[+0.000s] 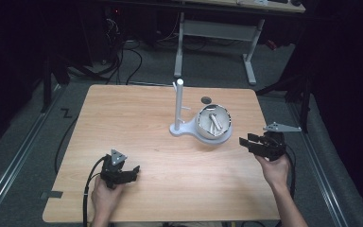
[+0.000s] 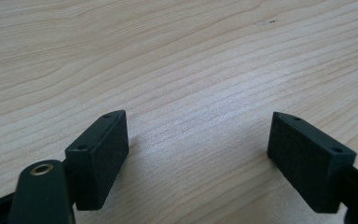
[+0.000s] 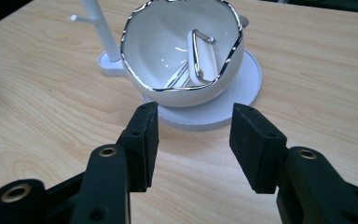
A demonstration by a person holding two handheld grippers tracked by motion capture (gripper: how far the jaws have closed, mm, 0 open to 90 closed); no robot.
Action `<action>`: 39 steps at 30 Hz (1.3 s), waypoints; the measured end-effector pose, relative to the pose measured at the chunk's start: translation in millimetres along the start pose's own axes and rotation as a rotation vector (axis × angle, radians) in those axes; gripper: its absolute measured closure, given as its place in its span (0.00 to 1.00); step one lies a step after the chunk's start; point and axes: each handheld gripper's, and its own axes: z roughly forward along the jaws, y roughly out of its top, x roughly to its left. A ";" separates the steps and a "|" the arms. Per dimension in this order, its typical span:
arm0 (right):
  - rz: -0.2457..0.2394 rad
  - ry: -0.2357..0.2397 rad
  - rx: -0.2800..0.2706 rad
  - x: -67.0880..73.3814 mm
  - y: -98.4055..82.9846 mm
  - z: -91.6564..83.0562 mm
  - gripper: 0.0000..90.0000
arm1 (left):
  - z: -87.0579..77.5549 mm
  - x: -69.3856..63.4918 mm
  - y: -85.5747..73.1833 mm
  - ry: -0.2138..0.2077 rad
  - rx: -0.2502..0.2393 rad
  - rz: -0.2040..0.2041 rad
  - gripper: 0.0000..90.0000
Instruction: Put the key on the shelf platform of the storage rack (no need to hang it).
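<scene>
Bowl [image 1: 212, 122], white with a wavy silver rim, sits on the round disc of a white stand [image 1: 200, 130] toward the far right part of the wooden table [image 1: 137, 118]; the stand's upright post [image 1: 178, 103] rises at the bowl's left; a white piece with a metallic edge [image 3: 202, 53] lies inside the bowl. Left gripper [image 1: 131, 173] held near the near-left corner, jaws wide apart over bare wood, nothing between them. Right gripper [image 1: 245, 141] near the right edge, jaws parted and empty, pointing at the bowl from just beside the disc.
</scene>
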 end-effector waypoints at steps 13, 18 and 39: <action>0.009 0.021 0.004 10.1 -21.5 7.5 0.59 | 0.0 0.0 0.0 0.000 0.000 0.000 0.23; 0.006 0.027 0.016 15.0 -26.9 12.7 0.59 | 0.0 0.0 0.0 0.000 0.000 0.000 0.23; 0.011 0.057 0.049 27.4 -50.3 35.0 0.59 | 0.0 0.0 0.0 0.000 0.000 0.000 0.23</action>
